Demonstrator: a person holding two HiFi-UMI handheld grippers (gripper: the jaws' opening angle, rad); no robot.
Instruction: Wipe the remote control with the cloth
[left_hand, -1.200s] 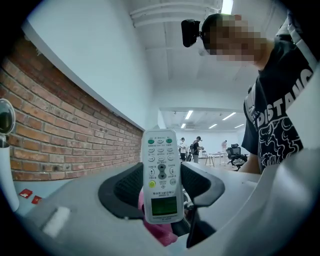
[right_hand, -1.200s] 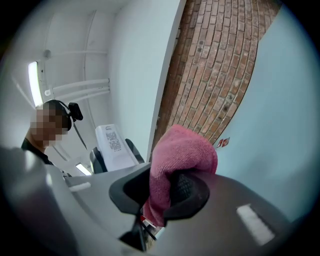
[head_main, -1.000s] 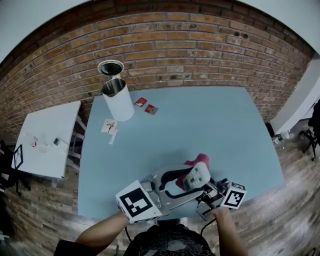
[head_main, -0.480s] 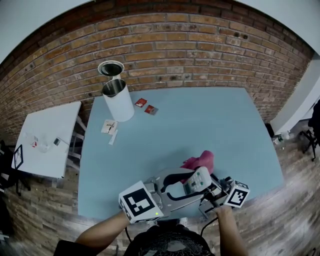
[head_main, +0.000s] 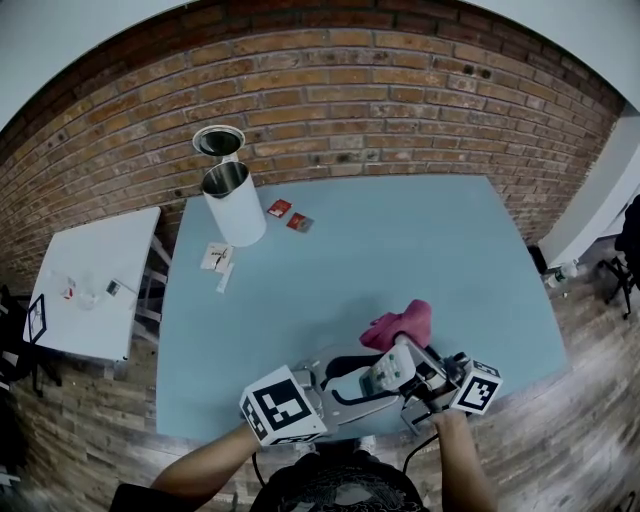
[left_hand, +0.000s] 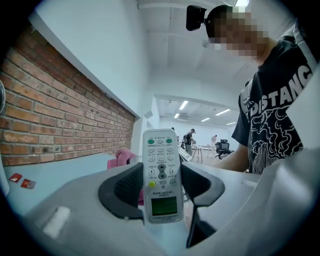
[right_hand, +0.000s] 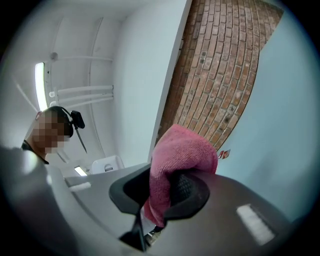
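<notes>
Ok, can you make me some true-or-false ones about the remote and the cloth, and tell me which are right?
1. The left gripper holds the remote control between its jaws. True.
2. The right gripper is pinching the cloth. True.
3. The cloth is blue. False: it is pink.
4. The white can stands right beside the grippers. False: it stands at the far left corner of the table, near the brick wall.
5. The remote control lies flat on the table. False: it is held up in the left gripper's jaws, buttons facing that gripper's camera.
</notes>
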